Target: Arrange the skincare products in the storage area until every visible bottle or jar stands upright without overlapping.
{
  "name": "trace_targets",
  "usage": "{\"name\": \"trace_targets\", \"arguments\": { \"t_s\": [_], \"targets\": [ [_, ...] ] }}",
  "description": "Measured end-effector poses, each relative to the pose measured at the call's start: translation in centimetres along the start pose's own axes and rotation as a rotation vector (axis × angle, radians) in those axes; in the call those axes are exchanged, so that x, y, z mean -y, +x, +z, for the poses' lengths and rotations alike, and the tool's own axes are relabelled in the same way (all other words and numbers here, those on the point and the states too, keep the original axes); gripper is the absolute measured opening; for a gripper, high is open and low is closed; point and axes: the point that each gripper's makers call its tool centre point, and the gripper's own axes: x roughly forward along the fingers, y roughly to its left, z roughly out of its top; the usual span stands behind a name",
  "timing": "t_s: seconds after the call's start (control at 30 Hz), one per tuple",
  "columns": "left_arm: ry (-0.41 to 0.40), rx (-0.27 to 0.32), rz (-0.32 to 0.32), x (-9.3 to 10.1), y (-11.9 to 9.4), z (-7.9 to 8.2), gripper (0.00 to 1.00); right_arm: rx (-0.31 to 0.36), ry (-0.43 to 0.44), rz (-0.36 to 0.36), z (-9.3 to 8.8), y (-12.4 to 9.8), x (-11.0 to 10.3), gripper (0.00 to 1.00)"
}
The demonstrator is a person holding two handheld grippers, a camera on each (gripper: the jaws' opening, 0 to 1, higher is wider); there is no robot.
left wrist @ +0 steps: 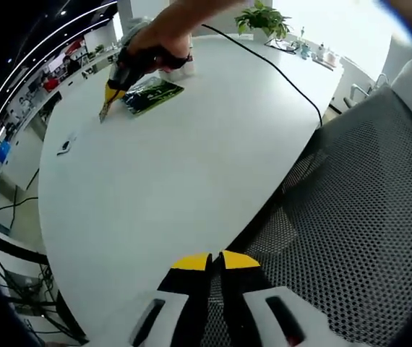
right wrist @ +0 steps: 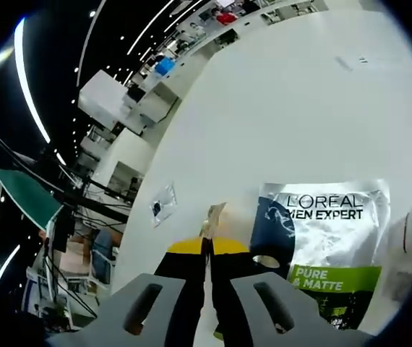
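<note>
We counted one white surface (left wrist: 191,166), one mesh chair (left wrist: 350,238) at the lower right, one black cable (left wrist: 278,69) and one plant (left wrist: 264,18) at the top. The left hand-held gripper (left wrist: 216,260) had its jaws together on nothing. In the upper left, a hand (left wrist: 159,36) held the right hand-held gripper (left wrist: 103,116), jaws together, near one packet (right wrist: 329,238). The packet was cut off at the edge. A white jar (left wrist: 177,71) was half hidden.
</note>
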Motion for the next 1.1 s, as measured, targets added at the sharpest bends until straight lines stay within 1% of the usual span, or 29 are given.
{"name": "trace_targets", "arguments": {
  "t_s": [0.13,0.23,0.3,0.4,0.47,0.63,0.73,0.83,0.87,1.03,1.1],
  "targets": [
    [-0.001,-0.003,0.000,0.0,0.0,-0.1,0.05,-0.013,-0.022,-0.018,-0.1,0.4,0.1,0.03],
    [-0.001,-0.005,0.001,0.0,0.0,-0.1,0.05,-0.026,-0.047,-0.057,-0.4,0.6,0.5,0.04],
    [0.001,-0.006,-0.001,0.0,-0.1,-0.1,0.05,-0.006,-0.076,-0.081,0.0,0.6,0.7,0.05],
    [0.003,-0.004,0.000,0.1,-0.2,0.0,0.05,-0.014,-0.086,-0.089,-0.2,0.7,0.5,0.06],
    [0.005,-0.004,0.001,0.1,-0.2,-0.1,0.05,-0.022,-0.128,-0.122,-0.4,0.6,0.9,0.08],
    [0.005,-0.003,0.003,0.0,-0.1,-0.1,0.05,-0.028,-0.170,-0.138,-0.9,0.2,0.8,0.09],
    [0.005,-0.003,0.004,0.0,-0.1,-0.2,0.05,-0.018,-0.218,-0.156,-0.5,0.1,0.9,0.10],
    [0.008,-0.004,0.007,0.0,-0.1,-0.2,0.05,-0.013,-0.236,-0.161,-0.3,0.0,1.0,0.09],
    [0.009,-0.005,0.007,0.0,-0.1,-0.2,0.05,-0.005,-0.263,-0.178,-0.1,-0.1,1.2,0.10],
    [0.012,-0.001,0.008,0.0,-0.2,-0.2,0.05,-0.006,-0.280,-0.184,-0.2,-0.1,1.2,0.12],
    [0.011,-0.001,0.009,-0.1,-0.2,-0.2,0.05,0.009,-0.325,-0.214,0.2,-0.5,1.3,0.12]
  ]
}}
